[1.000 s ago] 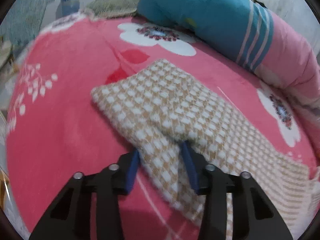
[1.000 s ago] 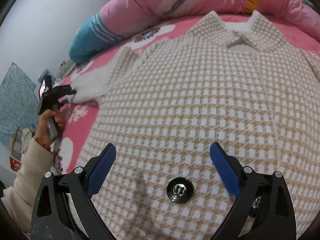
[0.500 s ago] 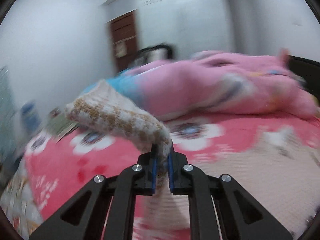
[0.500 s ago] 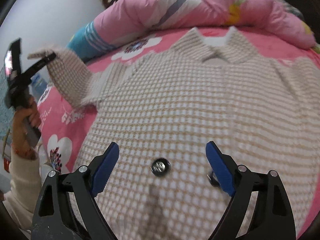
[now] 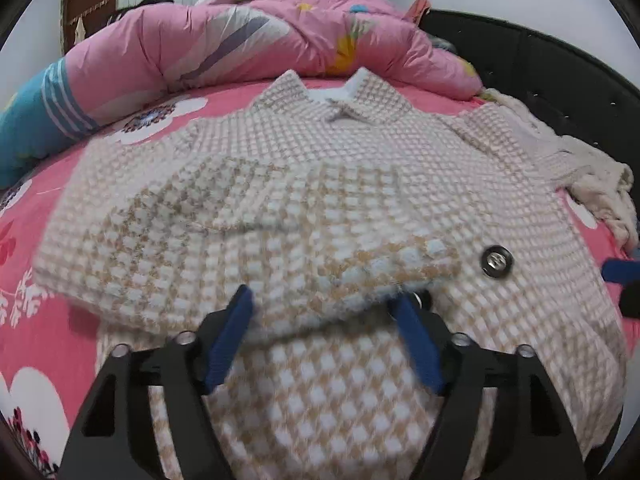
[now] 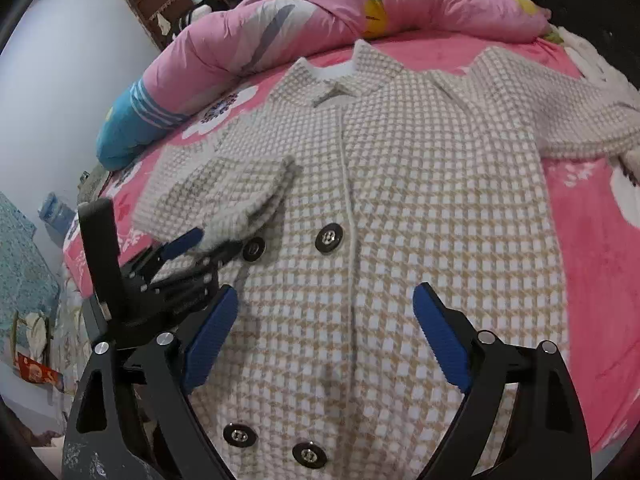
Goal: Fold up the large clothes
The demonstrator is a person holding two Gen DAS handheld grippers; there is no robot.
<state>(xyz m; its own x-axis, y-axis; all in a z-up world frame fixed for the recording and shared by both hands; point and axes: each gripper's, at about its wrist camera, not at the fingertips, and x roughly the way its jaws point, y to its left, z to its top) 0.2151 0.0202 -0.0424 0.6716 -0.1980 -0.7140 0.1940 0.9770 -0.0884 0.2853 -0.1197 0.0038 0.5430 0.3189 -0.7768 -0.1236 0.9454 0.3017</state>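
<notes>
A beige-and-white houndstooth coat (image 6: 400, 184) with dark metal buttons lies face up on the pink floral bed. Its left sleeve (image 6: 224, 188) is folded across the chest; it also fills the left wrist view (image 5: 240, 216). My left gripper (image 5: 324, 320) is open, its blue pads on either side of the sleeve cuff, which rests on the coat. It shows in the right wrist view (image 6: 196, 244) at the left. My right gripper (image 6: 324, 320) is open and empty above the coat's lower front. The right sleeve (image 6: 580, 120) lies spread out to the right.
A rolled pink and blue quilt (image 5: 248, 40) lies along the head of the bed beyond the collar. A cream cloth (image 5: 600, 188) lies by the right sleeve. A black headboard (image 5: 540, 64) stands at the right. The bed's left edge (image 6: 76, 264) drops to the floor.
My left gripper closed on the sleeve cuff, lifted it, carried it over onto the coat's chest and opened. My right gripper drew back toward the hem, staying open.
</notes>
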